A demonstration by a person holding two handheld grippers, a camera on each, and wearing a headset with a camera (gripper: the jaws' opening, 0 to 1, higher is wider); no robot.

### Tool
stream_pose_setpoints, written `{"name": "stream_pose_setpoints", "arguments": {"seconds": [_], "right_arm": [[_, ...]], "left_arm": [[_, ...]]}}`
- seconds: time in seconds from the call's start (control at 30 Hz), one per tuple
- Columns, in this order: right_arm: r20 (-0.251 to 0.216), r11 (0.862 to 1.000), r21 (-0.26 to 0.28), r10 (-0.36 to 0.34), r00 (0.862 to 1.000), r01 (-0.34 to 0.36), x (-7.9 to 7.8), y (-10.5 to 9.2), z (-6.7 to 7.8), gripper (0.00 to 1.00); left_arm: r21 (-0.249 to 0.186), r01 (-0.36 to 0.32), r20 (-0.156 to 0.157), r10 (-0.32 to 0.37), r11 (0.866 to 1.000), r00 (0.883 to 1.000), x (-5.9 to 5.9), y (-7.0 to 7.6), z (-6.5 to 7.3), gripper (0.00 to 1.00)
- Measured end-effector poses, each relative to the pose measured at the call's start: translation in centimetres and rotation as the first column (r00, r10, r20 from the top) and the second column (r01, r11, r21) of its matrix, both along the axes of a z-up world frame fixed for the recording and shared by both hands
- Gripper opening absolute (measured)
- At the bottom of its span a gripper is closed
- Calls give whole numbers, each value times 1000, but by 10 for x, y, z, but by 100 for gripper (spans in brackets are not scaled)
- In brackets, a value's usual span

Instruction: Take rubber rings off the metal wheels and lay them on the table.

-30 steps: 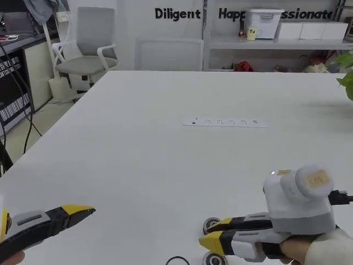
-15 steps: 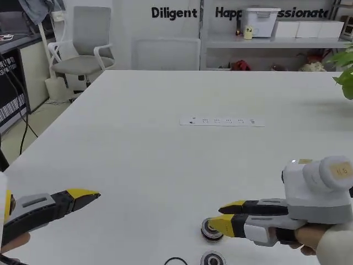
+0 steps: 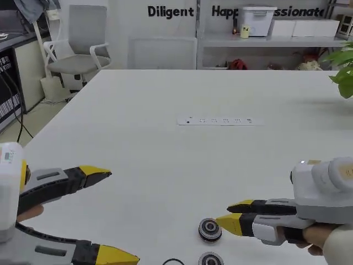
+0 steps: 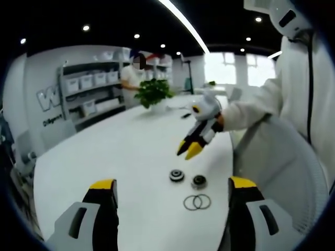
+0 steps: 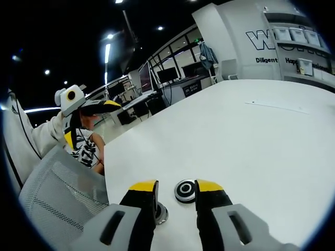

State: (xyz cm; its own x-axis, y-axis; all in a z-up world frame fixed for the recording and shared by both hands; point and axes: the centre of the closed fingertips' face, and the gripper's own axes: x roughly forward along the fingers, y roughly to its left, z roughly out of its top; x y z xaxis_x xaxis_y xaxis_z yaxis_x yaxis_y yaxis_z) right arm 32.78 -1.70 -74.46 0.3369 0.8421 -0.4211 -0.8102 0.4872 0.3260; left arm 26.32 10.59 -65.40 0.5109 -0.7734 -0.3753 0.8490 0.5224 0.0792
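Right now my right gripper [image 3: 223, 215] hangs low over the bench [image 3: 165, 149], its fingers [image 3: 241, 223] a small way apart with nothing between them. One metal wheel [image 3: 209, 229] lies flat just ahead of those fingertips. In the right gripper view it sits in line with the gap. A second wheel [image 3: 210, 258] lies just beside the first, close by one finger in that view. My left gripper [image 3: 124, 216] is spread wide and holds nothing, well apart from the wheels. Two black rubber rings [image 4: 197, 201] lie overlapping on the bench ahead of the left fingers, nearer to them than the wheels are. Whether either wheel carries a ring I cannot tell. A white power strip [image 3: 219, 121] lies far beyond both pairs of fingers.
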Motion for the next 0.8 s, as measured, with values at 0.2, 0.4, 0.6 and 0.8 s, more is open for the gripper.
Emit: {"name": "stream_pose_setpoints", "arguments": {"seconds": [0.2,0.4,0.6,0.8], "right_arm": [[13,1000,-16,7,1000,-7,1,-4,-4,25],[29,999,-32,7,1000,-6,4,-9,-9,25],[33,998,-60,17,999,-15,4,-14,-18,25],[38,997,-78,26,999,-23,4,-16,-24,24]], "left_arm": [[0,34,22,-34,999,999,12,-10,6,87],[6,60,34,-60,998,998,21,-20,6,84],[-6,66,60,-65,998,996,37,-31,11,80],[-10,89,80,-88,996,993,50,-46,13,74]]}}
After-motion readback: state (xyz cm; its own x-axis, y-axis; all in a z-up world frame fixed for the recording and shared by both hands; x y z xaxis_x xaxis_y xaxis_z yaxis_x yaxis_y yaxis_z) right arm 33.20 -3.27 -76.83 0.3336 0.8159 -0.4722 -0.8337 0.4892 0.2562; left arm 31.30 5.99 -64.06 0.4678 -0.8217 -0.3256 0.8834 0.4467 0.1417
